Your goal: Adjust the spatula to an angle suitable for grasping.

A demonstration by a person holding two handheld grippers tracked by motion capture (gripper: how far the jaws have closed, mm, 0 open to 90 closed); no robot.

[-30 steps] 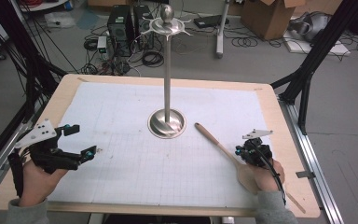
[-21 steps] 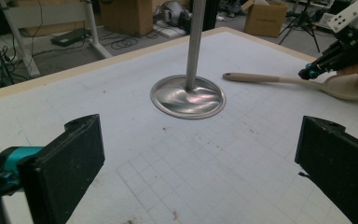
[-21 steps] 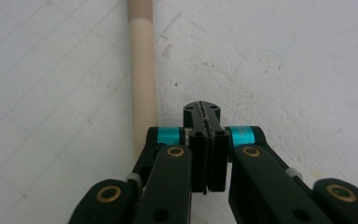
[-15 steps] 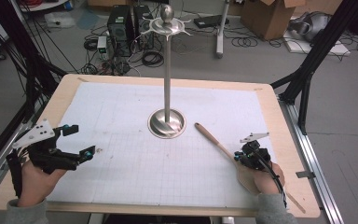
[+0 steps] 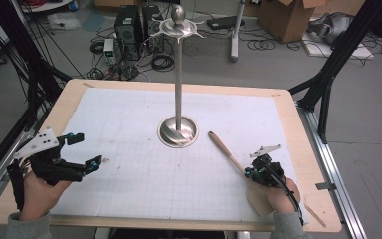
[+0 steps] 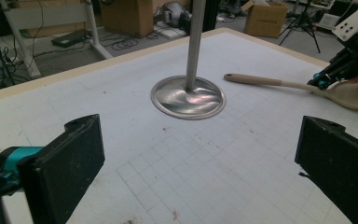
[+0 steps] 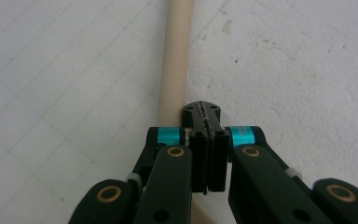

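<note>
Right claw (image 7: 203,112) shut beside spoon handle (image 7: 175,56)

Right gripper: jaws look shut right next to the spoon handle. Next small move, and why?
Probably open the right gripper and shift it over the wooden spoon handle. In the right gripper view the jaws meet pad to pad with nothing between them, and the handle lies flat on the table mat just beside the tips. The left gripper rests open, away from it.
</note>
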